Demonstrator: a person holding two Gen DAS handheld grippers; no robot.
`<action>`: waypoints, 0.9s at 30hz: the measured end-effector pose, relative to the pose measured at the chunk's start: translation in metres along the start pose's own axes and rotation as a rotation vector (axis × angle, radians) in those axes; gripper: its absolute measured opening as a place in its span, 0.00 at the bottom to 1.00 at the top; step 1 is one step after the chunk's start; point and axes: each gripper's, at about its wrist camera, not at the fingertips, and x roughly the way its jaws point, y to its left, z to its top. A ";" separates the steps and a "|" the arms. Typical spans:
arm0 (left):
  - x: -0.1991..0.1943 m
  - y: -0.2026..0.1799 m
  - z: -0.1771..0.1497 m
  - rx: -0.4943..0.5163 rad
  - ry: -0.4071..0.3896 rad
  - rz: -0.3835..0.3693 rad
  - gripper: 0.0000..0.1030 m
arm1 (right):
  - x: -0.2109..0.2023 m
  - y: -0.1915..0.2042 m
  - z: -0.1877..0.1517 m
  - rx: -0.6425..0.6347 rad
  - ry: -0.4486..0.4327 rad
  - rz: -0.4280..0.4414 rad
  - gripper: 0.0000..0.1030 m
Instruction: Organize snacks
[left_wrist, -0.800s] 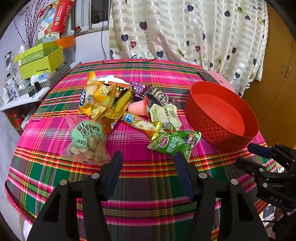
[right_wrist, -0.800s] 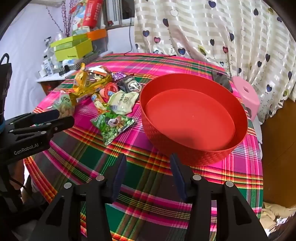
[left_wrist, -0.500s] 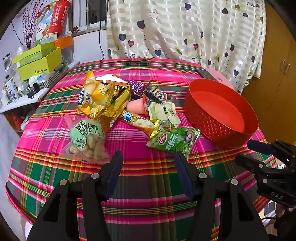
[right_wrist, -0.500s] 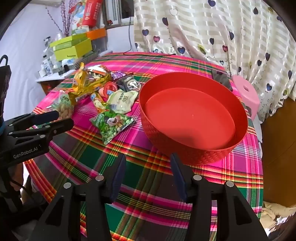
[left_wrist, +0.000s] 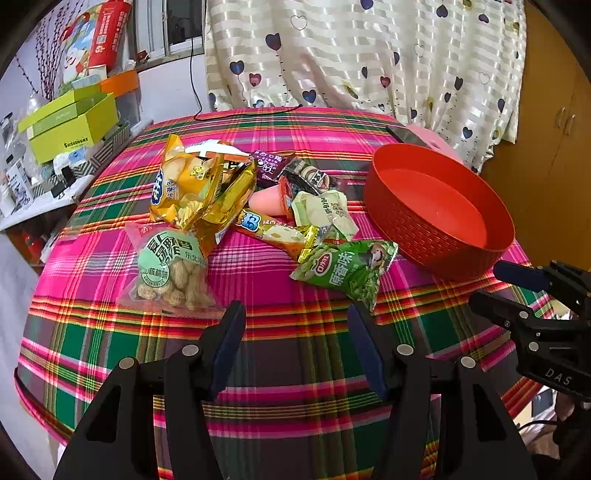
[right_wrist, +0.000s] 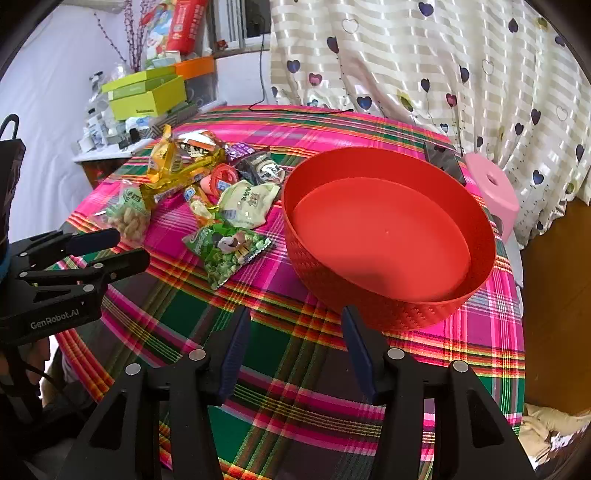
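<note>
One round surface (left_wrist: 295, 354) under a pink, green and red plaid cloth. One red basket (right_wrist: 388, 236), empty, stood on its right half. Snacks lay in a loose heap to the basket's left, none inside it.

Count from the left wrist view:
- one clear peanut bag (left_wrist: 170, 269), nearest the edge
- two crumpled gold bags (left_wrist: 195, 188), overlapping
- one long yellow wrapped bar (left_wrist: 273, 230)
- one green pea packet (left_wrist: 347, 269), closest to the basket, apart from it
- one pale green packet (left_wrist: 325, 212)
- one pink jelly cup (left_wrist: 269, 199)
- one purple packet (left_wrist: 267, 164) and one dark packet (left_wrist: 310, 175) at the back

About nine in all; the heap may hide more.

Left claw (left_wrist: 295, 325) hung above bare cloth just short of the peanut bag and pea packet, jaws parted wide, holding nothing. Right claw (right_wrist: 291, 325) hung before the basket's near wall, likewise spread and empty.

Only the right wrist view showed the pink stool (right_wrist: 491, 188) in full and the basket's whole floor. The left wrist view laid the snack labels out more plainly. Each view caught the other claw at its edge.
</note>
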 end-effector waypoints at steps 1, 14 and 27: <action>0.000 0.000 0.001 0.003 0.000 0.001 0.58 | 0.000 0.001 0.000 -0.001 -0.001 0.000 0.49; -0.001 -0.001 0.002 0.013 -0.015 0.028 0.58 | -0.002 0.001 0.002 -0.002 0.001 0.004 0.51; -0.002 0.001 0.001 -0.001 -0.019 0.009 0.58 | -0.002 0.000 0.002 -0.003 0.000 0.004 0.52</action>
